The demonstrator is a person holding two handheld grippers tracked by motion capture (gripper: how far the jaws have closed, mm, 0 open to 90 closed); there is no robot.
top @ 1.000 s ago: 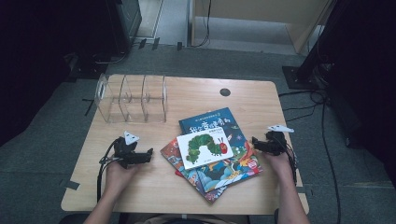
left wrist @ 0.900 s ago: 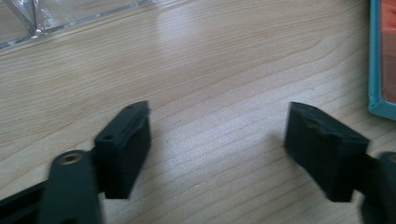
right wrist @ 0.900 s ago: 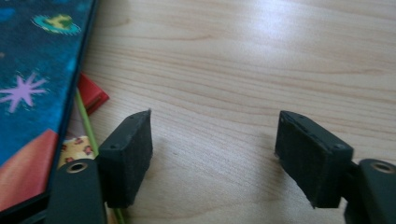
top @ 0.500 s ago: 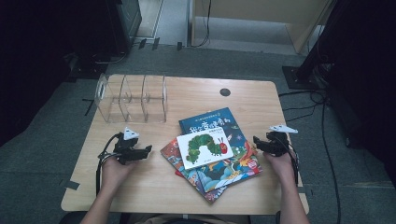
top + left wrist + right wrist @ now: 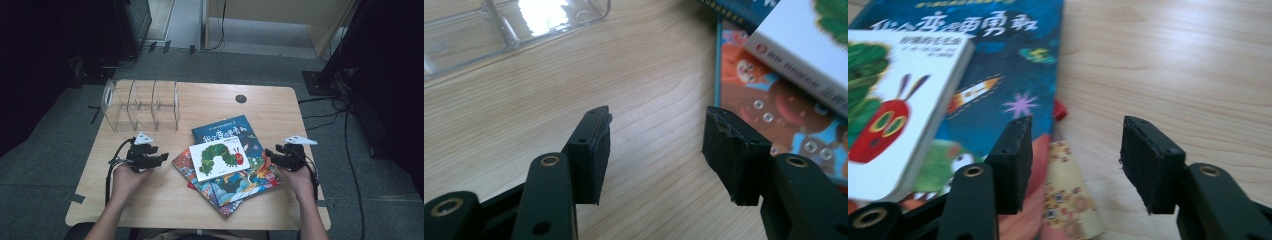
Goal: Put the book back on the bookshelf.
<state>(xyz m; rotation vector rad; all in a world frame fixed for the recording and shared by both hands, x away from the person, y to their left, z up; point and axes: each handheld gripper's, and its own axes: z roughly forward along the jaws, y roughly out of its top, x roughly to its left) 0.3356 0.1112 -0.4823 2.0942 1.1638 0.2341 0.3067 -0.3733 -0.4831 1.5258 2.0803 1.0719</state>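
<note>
Wooden table (image 5: pixel 210 100) — both grippers closing, empty, flanking stacked books (image 5: pixel 225 165).

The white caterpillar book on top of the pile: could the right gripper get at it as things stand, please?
Probably yes. The white caterpillar book lies topmost on the pile, nothing over it, and the right gripper sits just beside the pile, its jaws apart and empty, having just been closing.

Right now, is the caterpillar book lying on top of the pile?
Yes, the high view shows the caterpillar book lying flat on the other books, nothing over it.
</note>
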